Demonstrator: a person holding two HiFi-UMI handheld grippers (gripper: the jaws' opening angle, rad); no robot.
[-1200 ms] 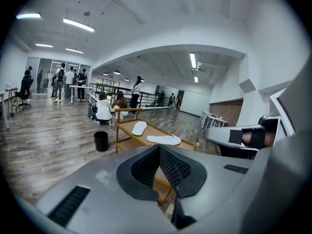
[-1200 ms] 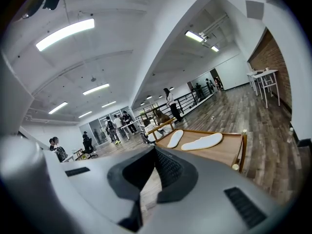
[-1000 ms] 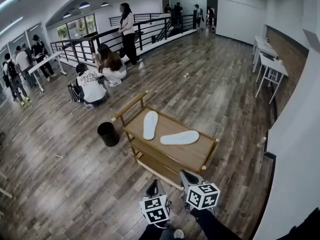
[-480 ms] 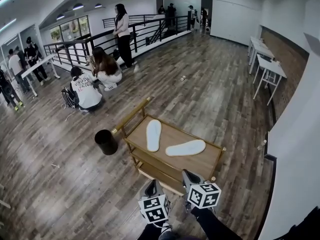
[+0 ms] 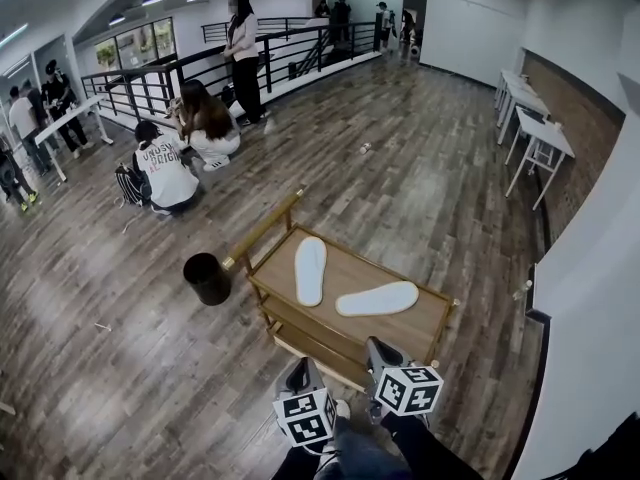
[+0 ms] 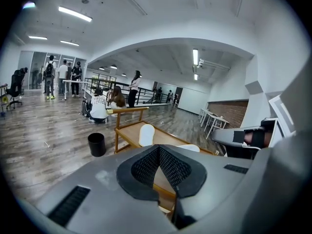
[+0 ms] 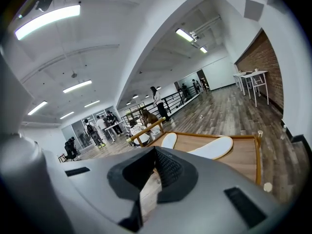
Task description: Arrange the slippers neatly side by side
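On the cart point(image 5: 352, 264), one slipper point(image 5: 310, 270) lies by the far left corner, pointing away. The other slipper point(image 5: 377, 299) lies crosswise nearer the right edge, apart from it. The left gripper point(image 5: 300, 370) and right gripper point(image 5: 378, 350) hover at the near edge, both closed and empty. Arriving closed, they could bump the cart or shove a slipper overboard.

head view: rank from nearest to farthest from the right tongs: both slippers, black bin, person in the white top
1. Right slipper, on the cart just ahead of the right tongs.
2. Left slipper, farther back on the cart, leftward.
3. Black bin, on the floor left of the cart.
4. Person in the white top, seated far off at left.
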